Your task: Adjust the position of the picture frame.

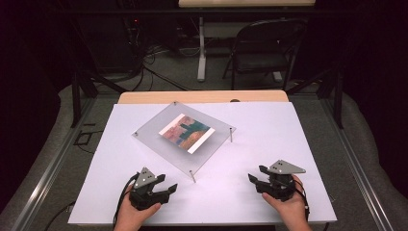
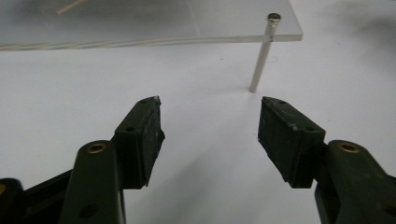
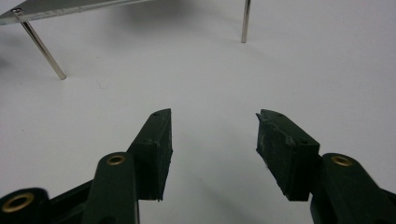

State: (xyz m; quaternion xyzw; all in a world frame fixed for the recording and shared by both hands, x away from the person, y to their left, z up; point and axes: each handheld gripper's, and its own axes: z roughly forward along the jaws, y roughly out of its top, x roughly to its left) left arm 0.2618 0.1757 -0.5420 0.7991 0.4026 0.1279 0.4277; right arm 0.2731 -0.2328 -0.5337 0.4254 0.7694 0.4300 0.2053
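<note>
- Two grippers rest low over the white table, well apart, on the near side of the work: the left gripper and the right gripper.
- Both stand with jaws wide and nothing between them; the pads of the left one are bare.
- Between and beyond them stands a clear acrylic plate on thin metal legs, a colourful picture lying flat at its middle.
- Step in hand, as judged: the approach, before any contact.
- Next move, as judged: each gripper must advance to an edge of the plate, jaws level with the thin sheet, and clear the corner legs.
</note>
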